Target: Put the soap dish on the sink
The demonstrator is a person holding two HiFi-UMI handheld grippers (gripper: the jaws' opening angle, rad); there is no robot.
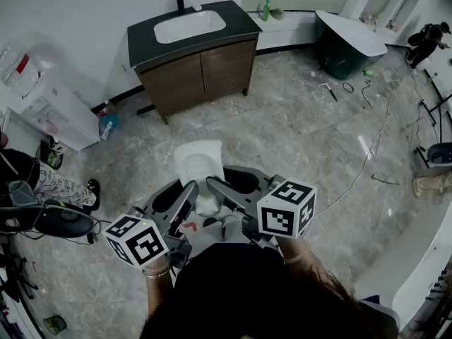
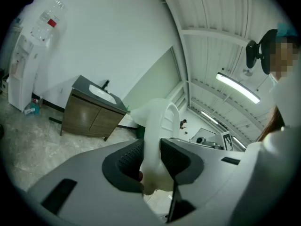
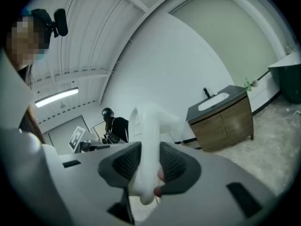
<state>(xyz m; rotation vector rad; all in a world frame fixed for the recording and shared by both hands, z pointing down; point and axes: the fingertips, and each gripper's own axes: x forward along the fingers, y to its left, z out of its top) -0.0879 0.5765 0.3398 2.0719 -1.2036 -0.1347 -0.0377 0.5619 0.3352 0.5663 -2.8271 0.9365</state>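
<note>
Nearest the camera, a white moulded plastic soap dish (image 1: 198, 161) is held on edge in front of the person's body by two hand-held tools. The left gripper (image 2: 151, 149) is clamped on one side of it and the right gripper (image 3: 146, 160) on the other, and the ribbed dark pads of each are pressed against the thin wall.

With two grips on one light shell, the first risk is judged to lie here. If the tools are drawn apart or twisted against each other, the plastic could be flexed or worked out from under a pad and dropped.

Beyond the dish, a wide stretch of grey marble floor (image 1: 296, 129) has to be crossed, and loose black cables (image 1: 385, 181) are seen lying to the right. A caught foot or a jolt in the stride could shake the hold.

Farthest off, against the wall, the white oval sink (image 1: 189, 26) is set into a black countertop (image 1: 240, 18) on a brown wooden cabinet (image 1: 205, 66), with a black tap (image 1: 180, 0) behind it. The flat margin around the basin looks narrow, so a careless set-down could leave the dish tipped into the bowl or knocked against the tap. If one tool is opened before the dish is resting, it may swing from the other.
</note>
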